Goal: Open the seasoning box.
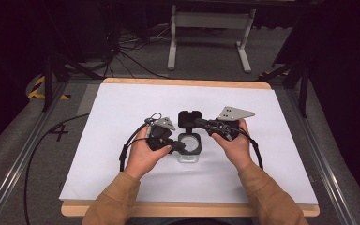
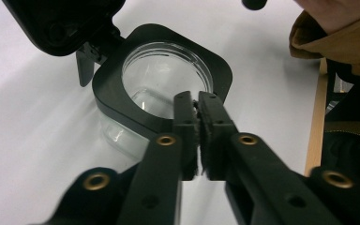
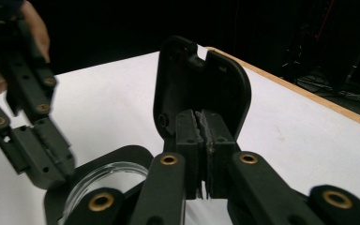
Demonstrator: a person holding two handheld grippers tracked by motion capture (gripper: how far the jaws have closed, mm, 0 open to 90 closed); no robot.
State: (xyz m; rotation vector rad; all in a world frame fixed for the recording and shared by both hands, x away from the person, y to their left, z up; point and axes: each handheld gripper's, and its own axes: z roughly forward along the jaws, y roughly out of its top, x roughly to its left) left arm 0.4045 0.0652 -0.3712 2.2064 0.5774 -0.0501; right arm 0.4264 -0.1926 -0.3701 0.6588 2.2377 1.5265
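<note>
Presently, my left gripper has its jaws pressed together on the black rim of the clear jar, pinning it near the middle of the white table. My right gripper has its jaws closed against the hinged black lid, which stands upright behind the jar mouth; whether they pinch its edge or merely press on it, I cannot tell. Judged risks: if my left hold is as thin as it looks, the rim could slip and the jar tip; pushing the lid off-axis could strain the hinge or slide the jar across the smooth table
</note>
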